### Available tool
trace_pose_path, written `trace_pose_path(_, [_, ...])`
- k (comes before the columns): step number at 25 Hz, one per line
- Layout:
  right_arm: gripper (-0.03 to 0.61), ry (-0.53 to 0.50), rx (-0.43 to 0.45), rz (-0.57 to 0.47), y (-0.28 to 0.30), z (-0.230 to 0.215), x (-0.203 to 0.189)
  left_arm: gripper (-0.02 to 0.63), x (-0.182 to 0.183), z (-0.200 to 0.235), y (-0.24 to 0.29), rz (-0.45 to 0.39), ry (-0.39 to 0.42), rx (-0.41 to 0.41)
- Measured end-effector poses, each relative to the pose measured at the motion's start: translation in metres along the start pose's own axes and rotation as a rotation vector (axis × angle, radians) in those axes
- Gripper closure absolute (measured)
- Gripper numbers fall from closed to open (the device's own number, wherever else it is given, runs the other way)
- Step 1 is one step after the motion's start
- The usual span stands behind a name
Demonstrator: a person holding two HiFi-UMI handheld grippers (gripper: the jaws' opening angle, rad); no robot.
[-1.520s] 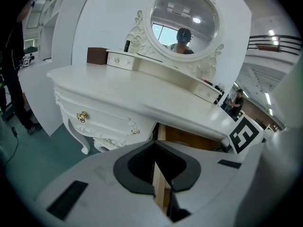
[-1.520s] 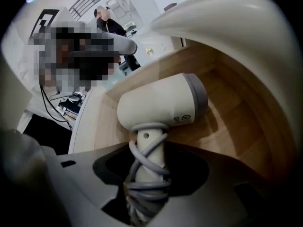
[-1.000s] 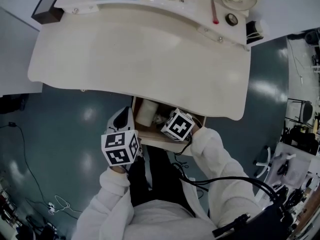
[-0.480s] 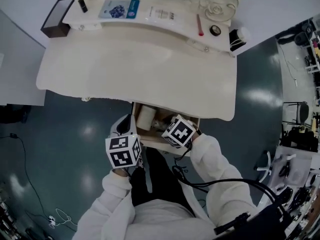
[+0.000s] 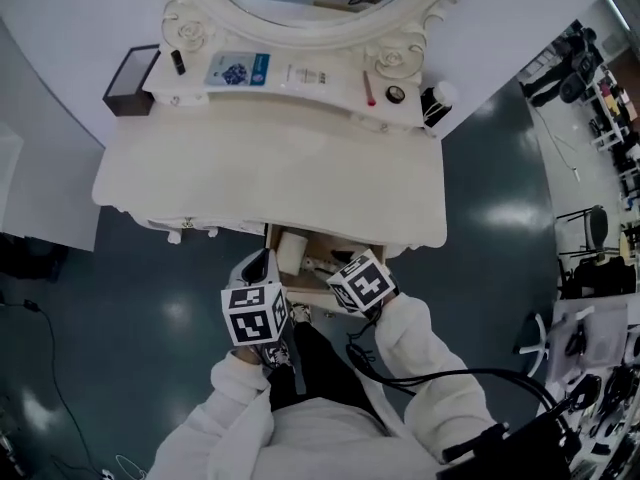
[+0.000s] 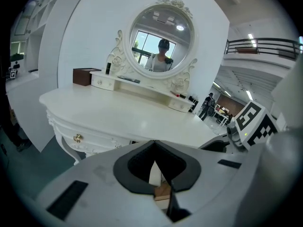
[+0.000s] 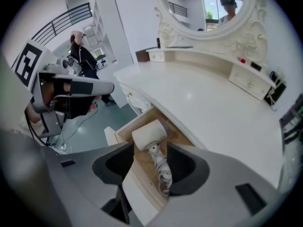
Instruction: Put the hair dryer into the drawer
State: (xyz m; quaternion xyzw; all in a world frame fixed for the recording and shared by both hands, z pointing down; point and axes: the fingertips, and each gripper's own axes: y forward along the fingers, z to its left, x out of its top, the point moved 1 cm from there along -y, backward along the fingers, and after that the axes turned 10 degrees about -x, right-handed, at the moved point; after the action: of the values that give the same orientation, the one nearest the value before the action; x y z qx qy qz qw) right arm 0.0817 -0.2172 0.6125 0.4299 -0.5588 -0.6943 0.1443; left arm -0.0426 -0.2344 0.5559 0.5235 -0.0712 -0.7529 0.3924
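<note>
Right gripper view, white cord-wrapped hair dryer (image 7: 150,135) in drawer (image 7: 142,193), right hand-held gripper (image 7: 149,148) wide, left hand-held gripper (image 6: 154,144) narrow

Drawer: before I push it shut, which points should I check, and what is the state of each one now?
1. Hair dryer lies inside the drawer: ok.
2. Cord all inside, none over the front wall: cannot tell; its near end runs behind a jaw.
3. Right gripper empty, jaws apart: ok.
4. Left gripper empty, jaws together: ok.
5. Drawer shut: not ok; it stands open under the tabletop.
</note>
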Motion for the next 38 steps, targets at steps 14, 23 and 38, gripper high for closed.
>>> trace_pose_path(14, [0.507, 0.366, -0.308, -0.286, -0.098, -0.008, 0.022, 0.607, 0.032, -0.062, -0.058, -0.076, 0.168, -0.080])
trace_pose_path(23, [0.512, 0.498, -0.417, -0.376, -0.136, 0.003, 0.004, 0.607, 0.026, -0.081, -0.096, -0.111, 0.243, -0.074])
trace_pose_path(38, [0.512, 0.544, -0.470, -0.415, -0.163, 0.028, -0.030, 0.607, -0.001, -0.092, -0.118, -0.129, 0.219, -0.085])
